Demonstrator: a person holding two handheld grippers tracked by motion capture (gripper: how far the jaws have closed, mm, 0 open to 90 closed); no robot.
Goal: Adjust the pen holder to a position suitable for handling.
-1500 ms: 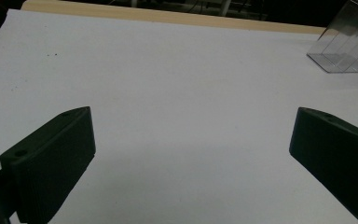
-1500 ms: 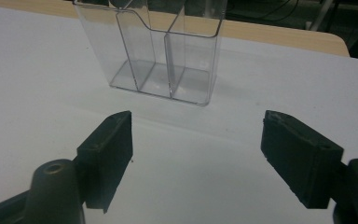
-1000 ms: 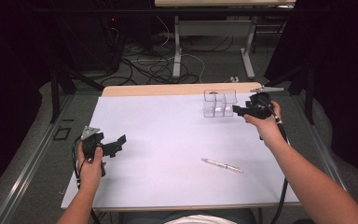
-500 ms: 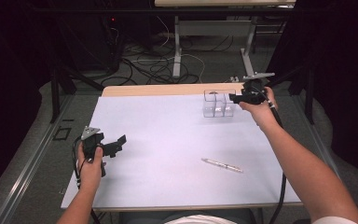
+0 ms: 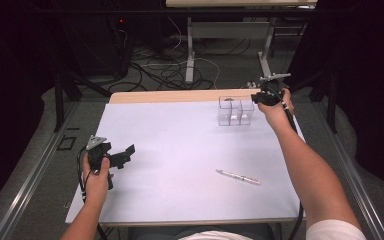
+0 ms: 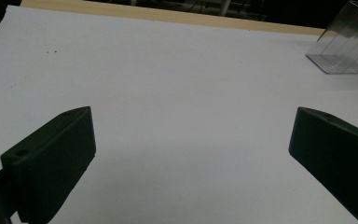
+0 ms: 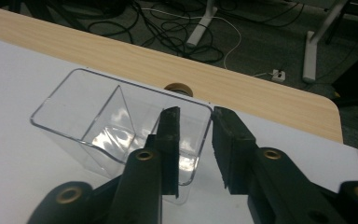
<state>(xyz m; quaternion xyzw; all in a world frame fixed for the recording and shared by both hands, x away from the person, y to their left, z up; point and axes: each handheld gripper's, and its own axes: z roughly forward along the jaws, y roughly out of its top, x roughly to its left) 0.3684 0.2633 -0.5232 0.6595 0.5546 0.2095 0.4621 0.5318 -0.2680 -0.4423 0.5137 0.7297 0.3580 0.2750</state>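
A clear plastic container (image 5: pixel 235 111) with divided compartments stands at the far right of the white table top, also in the right gripper view (image 7: pixel 98 116) and at the top right of the left gripper view (image 6: pixel 349 46). My right gripper (image 5: pixel 254 98) is at its right end. Its jaws (image 7: pixel 196 114) have just been closing and now straddle the end wall, one inside the last compartment and one outside, with a small gap still showing. My left gripper (image 5: pixel 125 152) hovers low at the near left, jaws (image 6: pixel 193 114) wide open with nothing between them.
A pen (image 5: pixel 238 176) lies on the white sheet (image 5: pixel 180 150) near the front right. A strip of bare wood (image 5: pixel 170 96) with a round cable hole (image 7: pixel 178 87) runs along the far edge. Beyond it are floor cables and table legs.
The right gripper has moved toward the table's far edge to the container's right end, and its jaws have narrowed around the end wall. The left gripper has stayed put.
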